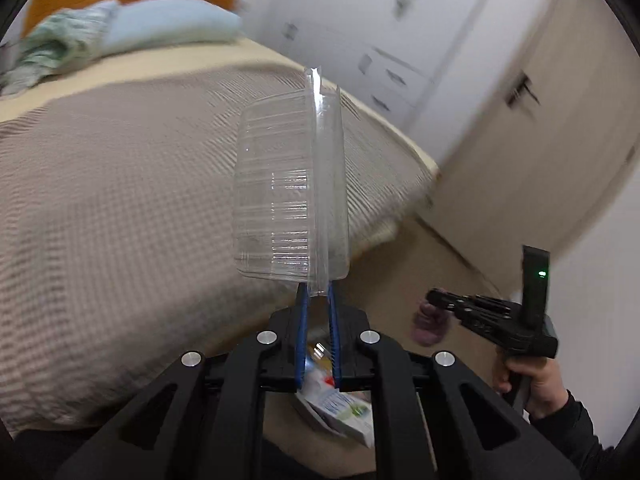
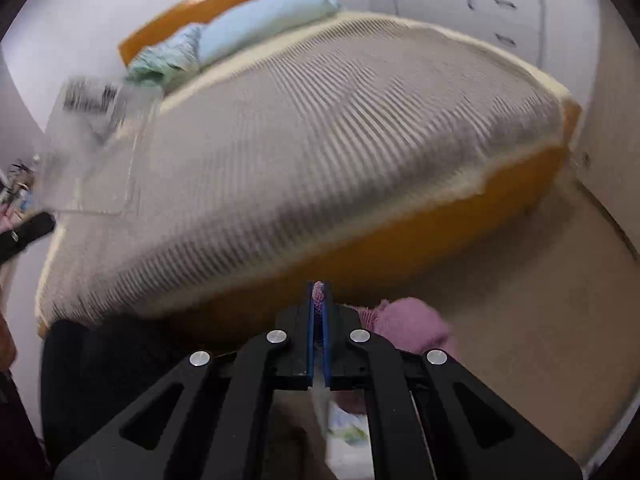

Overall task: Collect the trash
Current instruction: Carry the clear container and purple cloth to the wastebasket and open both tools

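The bed (image 1: pixel 132 184) fills most of both views, its ribbed grey cover (image 2: pixel 320 128) bare of litter as far as I can see, so I judge the pickup here is done and both pieces are being carried off it toward wherever the trash goes. Past it, the white wardrobe (image 1: pixel 360 40) is smeared by blur and I can't read its handles clearly. I hold the clear plastic container (image 1: pixel 288 184) by its rim seam in my left gripper (image 1: pixel 318 304), the tongs pinching that thin flange so the light tub stands up ahead of the camera; in the right wrist view it shows only as a blurred pane with a barcode label at the left edge. My right gripper (image 2: pixel 319 300) has its tongs pressed together on a pink wad (image 2: pixel 412 324), perhaps cloth or tissue, which bulges out to one side; only a sliver shows between the pads, so I can't name the material. Below the left tongs lies some printed packaging (image 1: pixel 340 408), mostly hidden by the gripper body, and I can't tell whether it sits in a bag or on the floor.
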Tool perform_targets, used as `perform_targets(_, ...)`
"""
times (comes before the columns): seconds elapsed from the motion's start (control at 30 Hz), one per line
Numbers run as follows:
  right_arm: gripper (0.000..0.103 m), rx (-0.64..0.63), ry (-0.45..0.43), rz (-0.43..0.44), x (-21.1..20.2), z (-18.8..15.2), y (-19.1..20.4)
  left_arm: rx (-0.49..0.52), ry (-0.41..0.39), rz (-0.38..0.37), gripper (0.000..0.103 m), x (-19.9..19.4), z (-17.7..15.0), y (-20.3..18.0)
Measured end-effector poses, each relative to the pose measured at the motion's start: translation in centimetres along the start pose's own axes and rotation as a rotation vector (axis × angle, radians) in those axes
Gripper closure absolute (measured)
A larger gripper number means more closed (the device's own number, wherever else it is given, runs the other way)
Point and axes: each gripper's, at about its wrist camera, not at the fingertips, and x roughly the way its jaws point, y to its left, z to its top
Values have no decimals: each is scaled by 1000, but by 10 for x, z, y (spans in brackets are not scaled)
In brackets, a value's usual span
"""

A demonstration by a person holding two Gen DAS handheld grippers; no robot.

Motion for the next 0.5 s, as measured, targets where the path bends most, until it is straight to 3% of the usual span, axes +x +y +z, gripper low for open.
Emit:
perform_targets(0.13,100,48,110,-11,25,-51,-45,51,107,-26,96,43,-16,-34)
perform_targets(0.27,100,76,203,-1,61,-91,-63,112,228,-29,96,84,-38,-53)
perform_targets(0.5,100,102,316,-13,142,-122,-86,108,371,-14,96,136,-54,-54)
